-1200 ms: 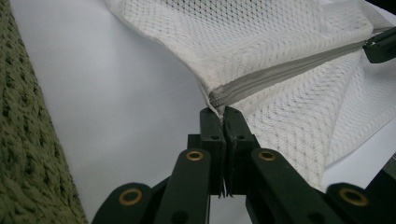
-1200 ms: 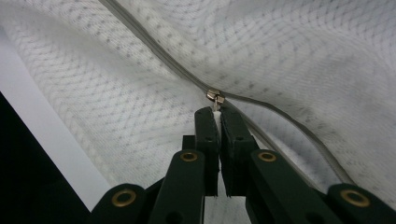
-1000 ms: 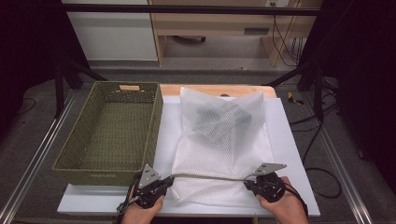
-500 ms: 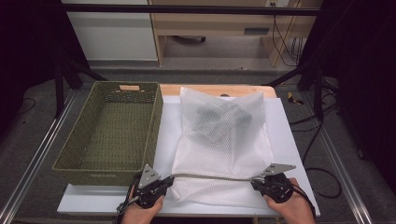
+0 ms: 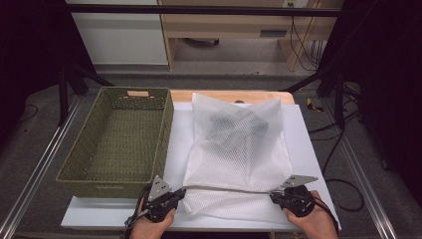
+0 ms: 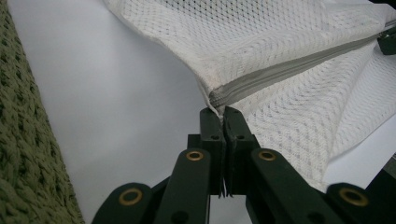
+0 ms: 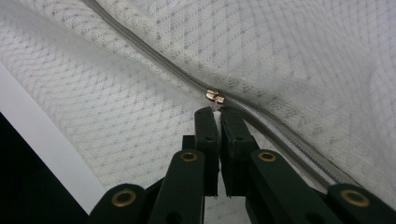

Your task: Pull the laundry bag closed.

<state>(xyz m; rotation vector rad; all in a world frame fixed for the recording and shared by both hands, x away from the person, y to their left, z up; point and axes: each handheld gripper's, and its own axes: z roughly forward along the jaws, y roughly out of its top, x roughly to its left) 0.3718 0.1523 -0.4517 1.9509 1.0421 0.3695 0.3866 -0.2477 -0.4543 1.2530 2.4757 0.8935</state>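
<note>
A white mesh laundry bag (image 5: 249, 159) lies on the white table (image 5: 302, 130) with a dark garment (image 5: 233, 127) inside its far half. A grey zipper (image 5: 229, 189) runs taut across the near end. My left gripper (image 5: 181, 192) is shut on the bag's corner at the zipper's left end (image 6: 214, 95), jaws pressed together (image 6: 222, 115). My right gripper (image 5: 273, 195) is shut on the tab of the small brass zipper pull (image 7: 215, 96), jaws closed just below it (image 7: 217, 114). A hand holds each gripper at the table's near edge.
A green woven basket (image 5: 165, 130) with nothing in it stands to the left of the bag, close beside my left gripper; its wall shows at the left of the left gripper view (image 6: 23, 154). Wooden shelving (image 5: 229, 30) and cables (image 5: 343, 144) lie beyond the table.
My right gripper has shifted a little to the right with the zipper pull, and the zipper line now looks straighter. The left gripper has stayed put.
</note>
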